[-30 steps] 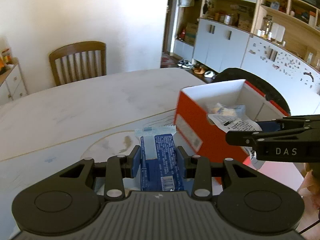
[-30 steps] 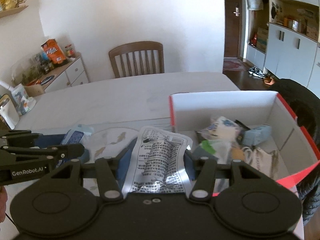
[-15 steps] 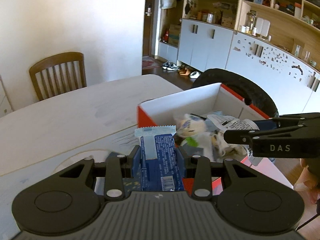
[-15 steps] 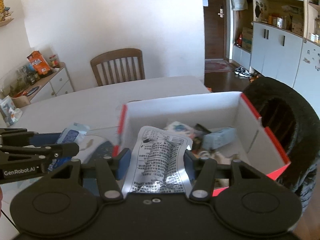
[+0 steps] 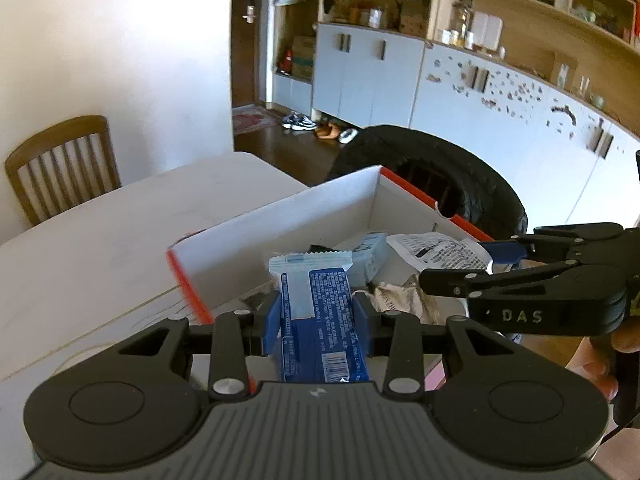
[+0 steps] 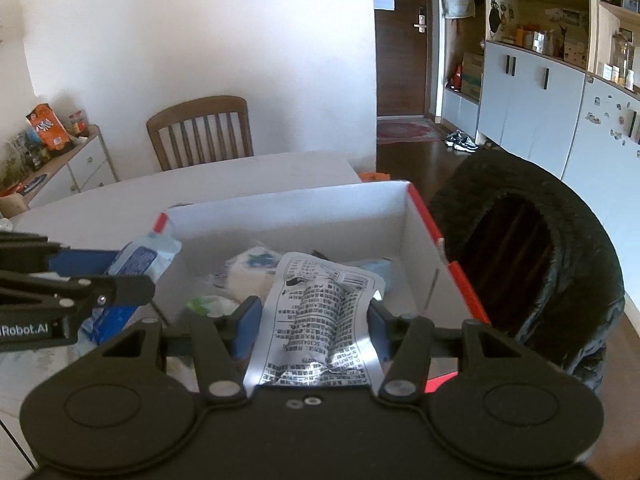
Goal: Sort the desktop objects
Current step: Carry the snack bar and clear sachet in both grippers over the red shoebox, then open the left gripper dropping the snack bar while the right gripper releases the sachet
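Blue plastic snack packet clamped in left gripper; silver foil pouch clamped in right gripper. Best release both low inside red-and-white cardboard box.

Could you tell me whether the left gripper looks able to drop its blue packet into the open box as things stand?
Probably yes: the left gripper holds the blue packet above the box, whose top is open; the right gripper sits off to one side.
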Motion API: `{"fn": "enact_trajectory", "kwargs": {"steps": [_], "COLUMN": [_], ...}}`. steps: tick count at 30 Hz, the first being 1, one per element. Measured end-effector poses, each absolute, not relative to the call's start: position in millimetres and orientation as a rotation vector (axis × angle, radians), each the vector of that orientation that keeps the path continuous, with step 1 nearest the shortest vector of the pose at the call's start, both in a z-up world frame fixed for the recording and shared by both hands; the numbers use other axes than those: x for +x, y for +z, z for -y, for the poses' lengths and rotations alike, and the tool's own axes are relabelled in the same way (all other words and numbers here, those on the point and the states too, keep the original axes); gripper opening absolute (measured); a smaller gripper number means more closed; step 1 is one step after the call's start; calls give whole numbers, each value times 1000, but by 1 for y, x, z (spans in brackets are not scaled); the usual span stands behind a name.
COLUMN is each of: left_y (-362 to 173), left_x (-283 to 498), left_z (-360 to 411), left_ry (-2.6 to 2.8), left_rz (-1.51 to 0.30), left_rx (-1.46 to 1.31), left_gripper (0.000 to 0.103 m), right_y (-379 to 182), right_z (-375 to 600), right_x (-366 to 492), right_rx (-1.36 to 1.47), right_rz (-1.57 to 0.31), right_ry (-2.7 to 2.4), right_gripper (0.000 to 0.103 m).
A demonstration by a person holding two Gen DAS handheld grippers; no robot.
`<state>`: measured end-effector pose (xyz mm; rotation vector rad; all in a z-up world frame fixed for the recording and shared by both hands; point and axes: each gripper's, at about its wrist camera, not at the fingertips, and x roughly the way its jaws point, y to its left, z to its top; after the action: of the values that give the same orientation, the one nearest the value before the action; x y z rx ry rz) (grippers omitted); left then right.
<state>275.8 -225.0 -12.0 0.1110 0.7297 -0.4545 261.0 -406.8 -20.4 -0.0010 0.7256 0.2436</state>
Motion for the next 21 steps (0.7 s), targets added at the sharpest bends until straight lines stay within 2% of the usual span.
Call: {"fn": "enact_trajectory", "kwargs": {"steps": [10,21], "left_y": [-34,-49], "left_x": [296,323], "left_z": [269,281], "left_ry": [-478,-473], "left_rz": [-747,-791], "left_rx": [223,279], "left_gripper": [37,37], "right_y": [-42,-64], "right_z": [419,416], "right_x": [283,302], "right_rx": [-44,-81], "right_rz": [-758,-811], "right_ry": [254,284], "right_gripper": [55,55]}}
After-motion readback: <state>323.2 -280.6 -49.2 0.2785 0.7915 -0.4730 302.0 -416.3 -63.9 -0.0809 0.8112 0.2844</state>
